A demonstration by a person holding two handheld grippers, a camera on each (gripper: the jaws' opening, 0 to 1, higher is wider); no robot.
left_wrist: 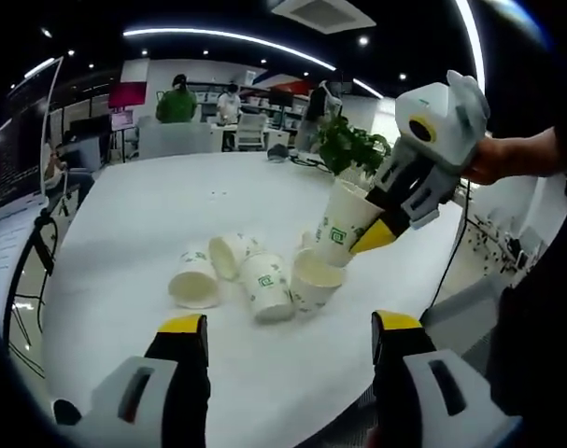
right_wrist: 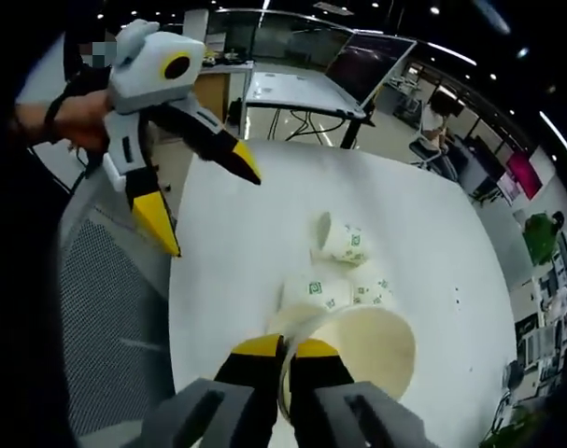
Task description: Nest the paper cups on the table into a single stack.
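Observation:
My right gripper (right_wrist: 286, 348) is shut on the rim of a white paper cup (right_wrist: 362, 343) with a green logo. In the left gripper view this held cup (left_wrist: 342, 224) hangs tilted in the right gripper (left_wrist: 364, 231), just above a cup (left_wrist: 314, 279) lying on the white table (left_wrist: 152, 205). Three more cups (left_wrist: 194, 279) (left_wrist: 233, 253) (left_wrist: 267, 286) lie on their sides beside it. Some of them show under the held cup: one (right_wrist: 340, 240), another (right_wrist: 313, 290). My left gripper (left_wrist: 290, 322) stands open and holds nothing, near the table's front edge (right_wrist: 204, 199).
A potted plant (left_wrist: 349, 146) stands at the table's far right. People and desks are in the background (left_wrist: 177, 101). A grey mesh chair (right_wrist: 106, 299) is beside the table edge, and a desk with a monitor (right_wrist: 358, 65) lies beyond.

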